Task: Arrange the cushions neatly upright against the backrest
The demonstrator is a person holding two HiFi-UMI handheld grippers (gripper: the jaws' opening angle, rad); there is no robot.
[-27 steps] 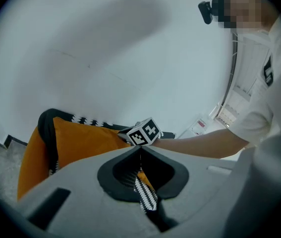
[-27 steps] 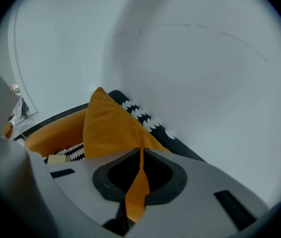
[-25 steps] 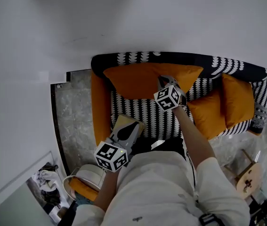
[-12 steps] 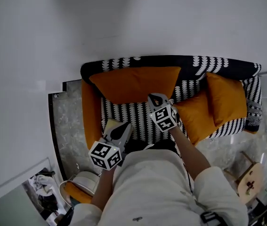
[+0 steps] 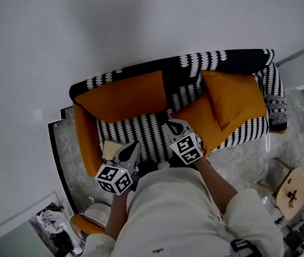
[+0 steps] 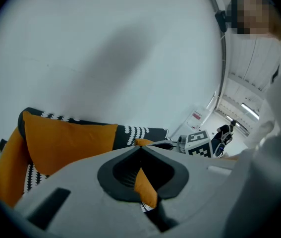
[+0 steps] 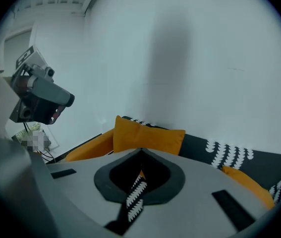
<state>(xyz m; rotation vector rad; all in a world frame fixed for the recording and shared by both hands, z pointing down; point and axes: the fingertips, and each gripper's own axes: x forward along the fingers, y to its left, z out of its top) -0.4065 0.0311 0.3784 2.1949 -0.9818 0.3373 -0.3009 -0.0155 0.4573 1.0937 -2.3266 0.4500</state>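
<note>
Long orange rectangular fabric cushion (image 5: 122, 96): upright against the backrest, at the left end of the black-and-white patterned sofa (image 5: 141, 130) and just beside the orange left armrest (image 5: 86, 138).

Second orange cushion (image 5: 233, 96): leaning on the backrest near the right end.

Third orange cushion (image 5: 196, 119): low on the seat and tilted, not upright, touching the second and partly overlapped by it in the head view.

Right gripper (image 5: 171, 125): jaws clenched together on nothing, tips over the seat just beside the third cushion's near corner; contact with it not discernible.

Left gripper (image 5: 132, 145): jaws likewise pressed together and empty, above the seat's front edge near the left armrest, apart from every cushion.

Person's white-clad torso (image 5: 178, 213): covering the middle of the seat's front edge in the head view.

Dark grey knitted item (image 5: 276, 105): on the sofa's right end.

Surroundings: plain white wall (image 5: 141, 25) behind the backrest; grey marbled floor (image 5: 68, 159) on the left; round wooden stool (image 5: 287, 189) on the right, well apart from the sofa.
</note>
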